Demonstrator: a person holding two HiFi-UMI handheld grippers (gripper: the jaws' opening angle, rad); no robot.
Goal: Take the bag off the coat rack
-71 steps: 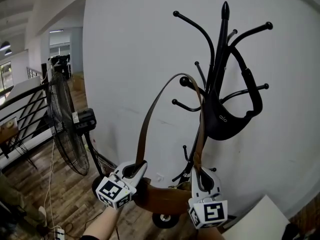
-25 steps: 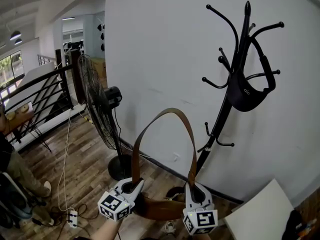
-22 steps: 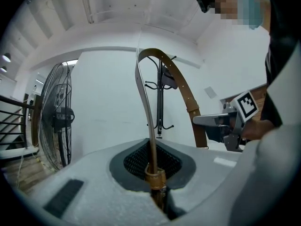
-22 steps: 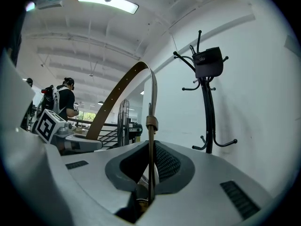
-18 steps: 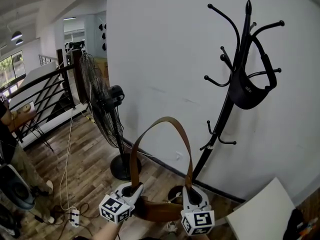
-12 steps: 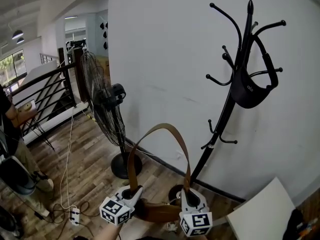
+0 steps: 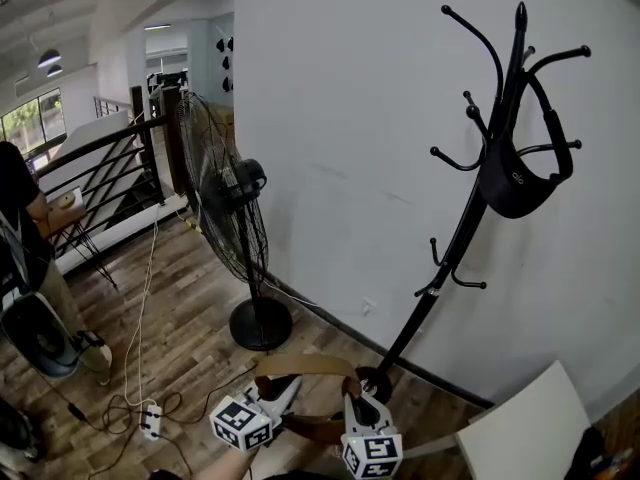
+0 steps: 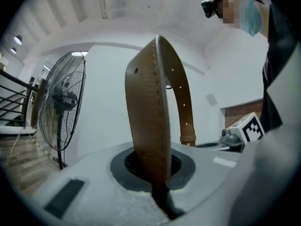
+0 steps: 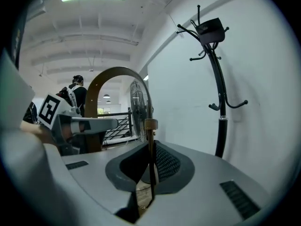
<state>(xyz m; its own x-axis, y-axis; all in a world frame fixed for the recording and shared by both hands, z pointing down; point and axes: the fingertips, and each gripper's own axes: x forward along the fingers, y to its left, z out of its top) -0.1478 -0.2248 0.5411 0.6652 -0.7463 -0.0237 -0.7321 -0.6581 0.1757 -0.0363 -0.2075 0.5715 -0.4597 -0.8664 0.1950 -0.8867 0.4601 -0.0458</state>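
**Bag's off the rack and coming down low**

Standing here watching. The brown bag [image 7: 318,429] is clear of the coat rack [image 7: 468,223] and hangs between the two grippers, low over the wood floor [image 7: 170,318] near the rack's base.

The left gripper [image 7: 283,396] has its fingers clamped tight on one end of the strap [image 7: 305,363], with the leather squeezed right into the slot. The right gripper [image 7: 356,406] is closed on the other end. There the strap sits edge-on between the fingers, pinched just below its buckle loop.

What's changed: nearly three seconds back the strap was still hooked over one of the rack's arms, with both grippers right under it. A second ago it was already free and stood in a tall arch above the grippers. Now that arch has dropped – from the head view it's a low, flattened loop just over the fingers – and both grippers sit lower in the picture, the right one more so.

The rack has slid off to the right of the view, well apart from the bag. A black bag [image 7: 515,183] still hangs on its upper hooks. The big pedestal fan [image 7: 225,203] is now nearer the middle, and a person [image 7: 15,228] stands at the far left by the railing [image 7: 110,173].
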